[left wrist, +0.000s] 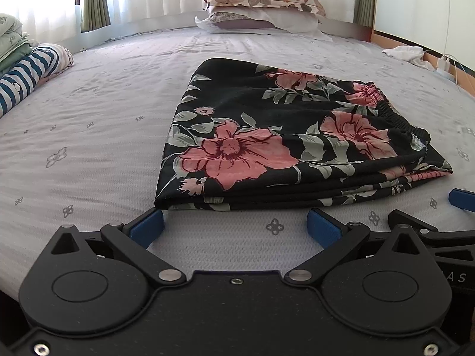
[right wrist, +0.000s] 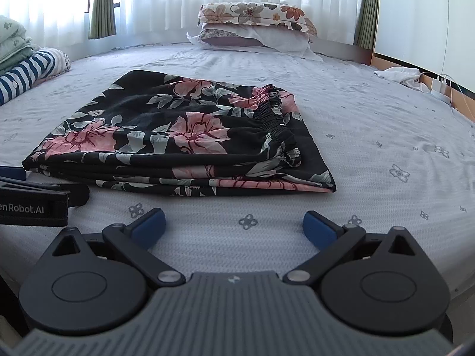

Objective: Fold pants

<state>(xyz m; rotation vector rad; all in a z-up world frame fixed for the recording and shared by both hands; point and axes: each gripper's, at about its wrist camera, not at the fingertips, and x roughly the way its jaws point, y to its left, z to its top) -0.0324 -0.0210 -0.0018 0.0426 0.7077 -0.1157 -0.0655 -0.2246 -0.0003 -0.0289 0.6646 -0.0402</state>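
Note:
Black pants with pink flowers (left wrist: 267, 136) lie folded in several layers on the bed, the elastic waistband on top at the right; they also show in the right wrist view (right wrist: 178, 136). My left gripper (left wrist: 236, 225) is open and empty, just in front of the pants' near edge, its left pad close to the near left corner. My right gripper (right wrist: 234, 227) is open and empty, a little in front of the pants' near edge. The right gripper's finger shows at the right edge of the left wrist view (left wrist: 460, 198). The left gripper's body shows in the right wrist view (right wrist: 32, 201).
The bed sheet (left wrist: 89, 148) is grey with small flower marks. Two stacked pillows (left wrist: 261, 12) lie at the far end. Folded bedding and a striped cloth (left wrist: 26, 71) sit at the left. A white cloth (left wrist: 406, 53) and a charger with cable (right wrist: 439, 86) lie at the right edge.

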